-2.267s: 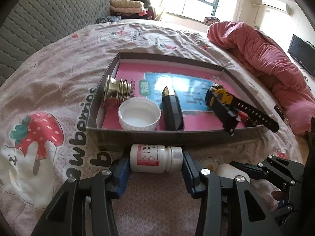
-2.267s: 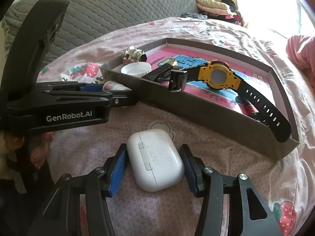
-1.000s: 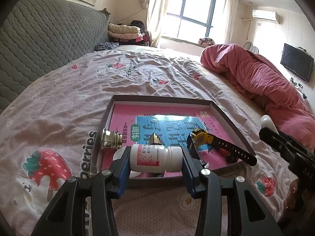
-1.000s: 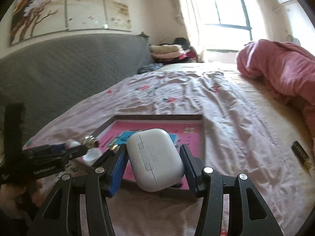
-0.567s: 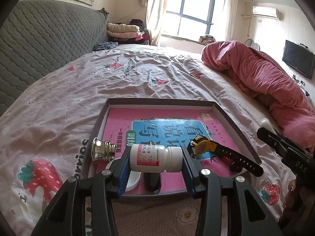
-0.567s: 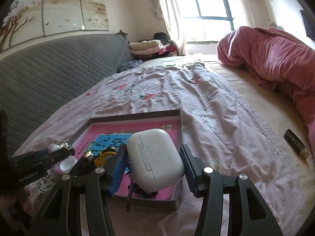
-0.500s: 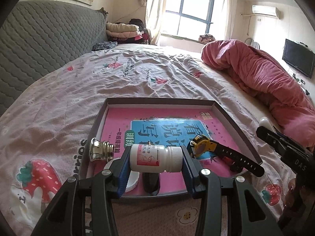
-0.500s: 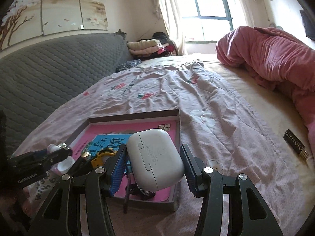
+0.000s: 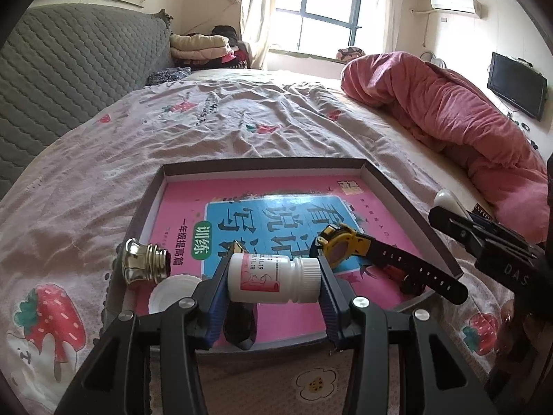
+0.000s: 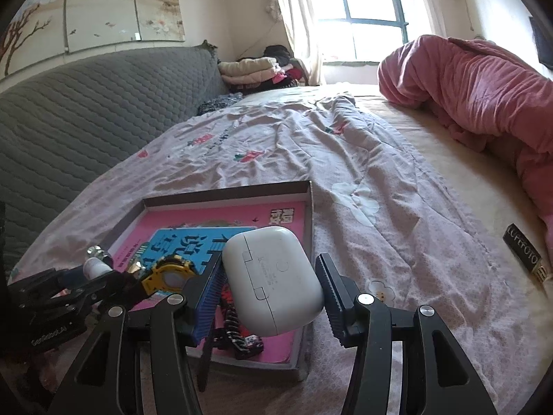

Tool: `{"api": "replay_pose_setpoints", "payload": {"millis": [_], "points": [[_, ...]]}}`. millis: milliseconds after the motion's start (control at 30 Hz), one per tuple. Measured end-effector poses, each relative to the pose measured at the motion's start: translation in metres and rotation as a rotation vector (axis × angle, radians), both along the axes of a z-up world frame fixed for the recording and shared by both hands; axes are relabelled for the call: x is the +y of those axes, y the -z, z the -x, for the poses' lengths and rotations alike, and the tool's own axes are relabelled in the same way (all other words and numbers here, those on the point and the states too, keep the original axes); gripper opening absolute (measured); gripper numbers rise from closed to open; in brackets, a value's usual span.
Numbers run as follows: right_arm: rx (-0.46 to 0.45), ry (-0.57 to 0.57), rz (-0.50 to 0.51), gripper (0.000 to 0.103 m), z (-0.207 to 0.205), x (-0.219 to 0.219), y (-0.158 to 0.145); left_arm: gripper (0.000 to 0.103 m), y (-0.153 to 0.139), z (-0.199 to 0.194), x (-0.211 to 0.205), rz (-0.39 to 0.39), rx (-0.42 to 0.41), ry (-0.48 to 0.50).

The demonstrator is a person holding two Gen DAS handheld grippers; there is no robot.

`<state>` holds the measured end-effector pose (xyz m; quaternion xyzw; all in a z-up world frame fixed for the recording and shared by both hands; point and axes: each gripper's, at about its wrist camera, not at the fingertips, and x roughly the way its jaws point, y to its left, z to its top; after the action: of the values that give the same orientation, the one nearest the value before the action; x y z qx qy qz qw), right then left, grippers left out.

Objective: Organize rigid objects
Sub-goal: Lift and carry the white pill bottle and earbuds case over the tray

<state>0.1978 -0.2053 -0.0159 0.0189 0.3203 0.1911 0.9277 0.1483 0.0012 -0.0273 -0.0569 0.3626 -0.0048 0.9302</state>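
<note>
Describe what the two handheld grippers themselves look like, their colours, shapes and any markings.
Both the left gripper and right gripper are black angular plastic frames with silver screws. Each has two fingers lined with ribbed pads, blue on one side, darker on the other. White lettering marks their sides.

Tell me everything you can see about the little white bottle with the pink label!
The little white bottle looks like smooth plastic, with a ribbed white cap on its right end and a pink-and-white label with small printed numbers. It lies sideways, clamped end to end in the jaws of the left gripper, whose blue pads press its base and cap. It hangs above the near part of the tray, touching nothing else.
</note>
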Motion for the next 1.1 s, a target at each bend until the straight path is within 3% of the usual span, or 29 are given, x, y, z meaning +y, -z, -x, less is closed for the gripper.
{"api": "replay_pose_setpoints", "payload": {"millis": [533, 667, 933, 1100], "points": [[0.052, -0.106, 0.083, 0.055, 0.0, 0.026, 0.015, 0.047, 0.003, -0.003, -0.003, -0.009, 0.021, 0.031], [0.075, -0.138, 0.072, 0.055, 0.0, 0.031, 0.018, 0.047, 0.004, -0.004, -0.001, -0.013, 0.036, 0.038], [0.168, -0.167, -0.047, 0.055, -0.007, 0.027, 0.023, 0.047, 0.004, -0.01, 0.001, -0.025, 0.057, 0.05], [0.168, -0.158, -0.034, 0.055, -0.006, 0.028, 0.024, 0.047, 0.005, -0.015, 0.002, -0.027, 0.073, 0.06]]}}
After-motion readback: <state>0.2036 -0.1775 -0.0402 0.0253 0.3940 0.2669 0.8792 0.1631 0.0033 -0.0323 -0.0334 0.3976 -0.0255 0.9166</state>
